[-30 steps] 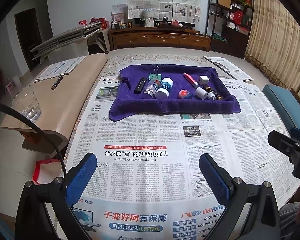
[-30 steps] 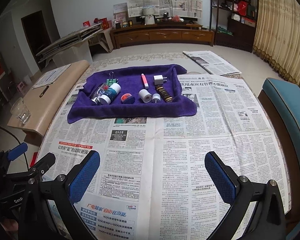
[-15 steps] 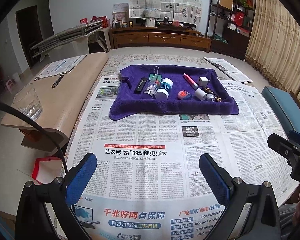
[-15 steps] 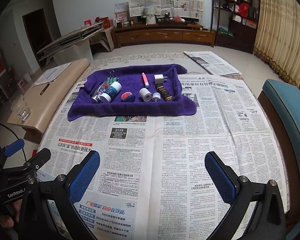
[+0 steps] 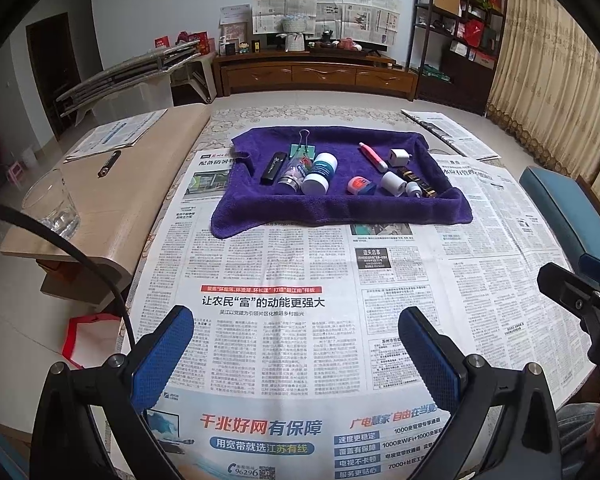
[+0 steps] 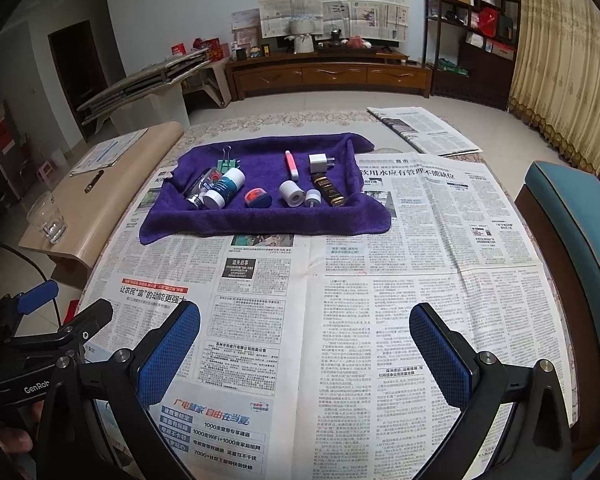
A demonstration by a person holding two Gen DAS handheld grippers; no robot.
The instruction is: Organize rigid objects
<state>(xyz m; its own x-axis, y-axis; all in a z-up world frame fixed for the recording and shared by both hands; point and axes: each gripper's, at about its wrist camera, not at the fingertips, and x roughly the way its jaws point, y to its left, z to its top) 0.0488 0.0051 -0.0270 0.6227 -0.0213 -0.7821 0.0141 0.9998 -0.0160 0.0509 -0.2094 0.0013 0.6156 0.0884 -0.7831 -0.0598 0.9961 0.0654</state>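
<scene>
Here the purple towel lies on the newspaper-covered table, far side, small rigid things bunched on it: black lighter, green binder clip, clear bottle, white-and-teal bottle, pink pen, white charger, red-and-blue sharpener, white roll, dark gold-labelled tube. Left gripper and right gripper hover over the near table, fingers spread wide, holding nothing, well apart from the towel.

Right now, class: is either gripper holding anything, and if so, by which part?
Nothing is held. The left gripper and right gripper are both open over the newspaper, short of the purple towel.
</scene>
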